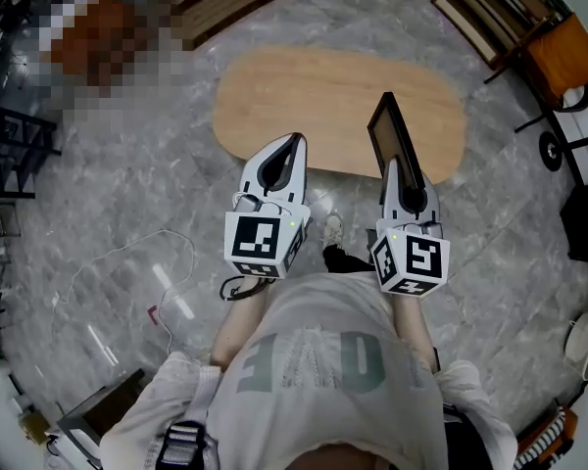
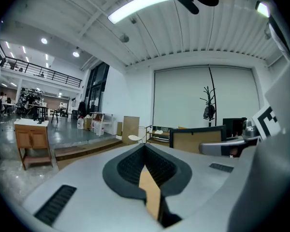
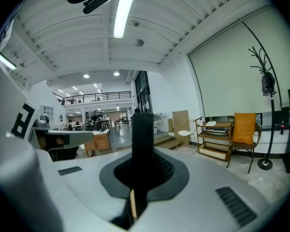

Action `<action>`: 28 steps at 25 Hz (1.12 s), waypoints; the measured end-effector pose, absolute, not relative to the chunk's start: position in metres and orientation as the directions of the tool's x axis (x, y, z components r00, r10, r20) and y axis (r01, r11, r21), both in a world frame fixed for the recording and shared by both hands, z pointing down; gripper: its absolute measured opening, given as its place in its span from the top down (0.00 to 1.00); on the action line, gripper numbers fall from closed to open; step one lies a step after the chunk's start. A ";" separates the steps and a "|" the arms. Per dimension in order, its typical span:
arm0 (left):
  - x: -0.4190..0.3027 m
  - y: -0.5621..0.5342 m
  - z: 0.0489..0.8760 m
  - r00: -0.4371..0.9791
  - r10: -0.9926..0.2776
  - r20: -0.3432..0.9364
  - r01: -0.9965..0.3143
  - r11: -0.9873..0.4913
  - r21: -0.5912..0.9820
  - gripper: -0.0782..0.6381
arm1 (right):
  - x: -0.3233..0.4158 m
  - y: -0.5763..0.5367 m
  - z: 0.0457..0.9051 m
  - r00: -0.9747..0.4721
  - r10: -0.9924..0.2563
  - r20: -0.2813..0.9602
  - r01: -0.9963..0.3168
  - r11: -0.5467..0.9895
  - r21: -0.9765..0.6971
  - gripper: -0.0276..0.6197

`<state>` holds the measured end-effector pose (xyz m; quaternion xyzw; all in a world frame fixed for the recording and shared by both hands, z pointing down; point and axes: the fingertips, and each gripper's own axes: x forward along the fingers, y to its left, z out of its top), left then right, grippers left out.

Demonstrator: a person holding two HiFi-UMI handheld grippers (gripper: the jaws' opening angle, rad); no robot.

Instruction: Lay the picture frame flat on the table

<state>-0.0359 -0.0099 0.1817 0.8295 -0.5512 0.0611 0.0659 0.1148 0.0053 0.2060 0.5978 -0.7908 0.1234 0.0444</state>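
Head view | picture frame [image 1: 392, 140] upright in right tool [image 1: 396, 167] | table [image 1: 304, 96] below, floor cable [image 1: 118, 256]

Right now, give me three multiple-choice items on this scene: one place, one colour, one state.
1. Where is the picture frame?
A. on the floor
B. clamped in the right gripper
C. on a shelf

2. The oval table is:
A. light wood
B. white
C. black

3. The picture frame is:
A. lying flat
B. standing on edge
C. broken in two

Key:
1 B, the right gripper's jaws are closed on the frame's edge.
2 A, the head view shows a tan wooden top.
3 B, it rises edge-up in the head view, and the right gripper view sees only its thin dark edge.
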 end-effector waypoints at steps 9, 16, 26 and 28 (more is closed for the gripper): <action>-0.019 -0.065 0.183 0.363 -0.907 0.212 -0.930 -0.367 0.019 0.88 | 0.129 -0.054 0.211 -0.314 -0.920 0.234 -0.943 0.274 -0.188 0.93; -0.016 -0.079 0.181 0.375 -0.901 0.219 -0.923 -0.384 0.005 0.88 | 0.129 -0.068 0.209 -0.313 -0.922 0.228 -0.941 0.268 -0.208 0.93; -0.016 -0.095 0.170 0.412 -0.895 0.170 -0.909 -0.417 0.006 0.88 | 0.122 -0.080 0.196 -0.285 -0.941 0.184 -0.949 0.251 -0.191 0.93; -0.017 -0.100 0.168 0.420 -0.893 0.161 -0.905 -0.426 0.002 0.88 | 0.120 -0.083 0.193 -0.280 -0.943 0.178 -0.951 0.247 -0.186 0.93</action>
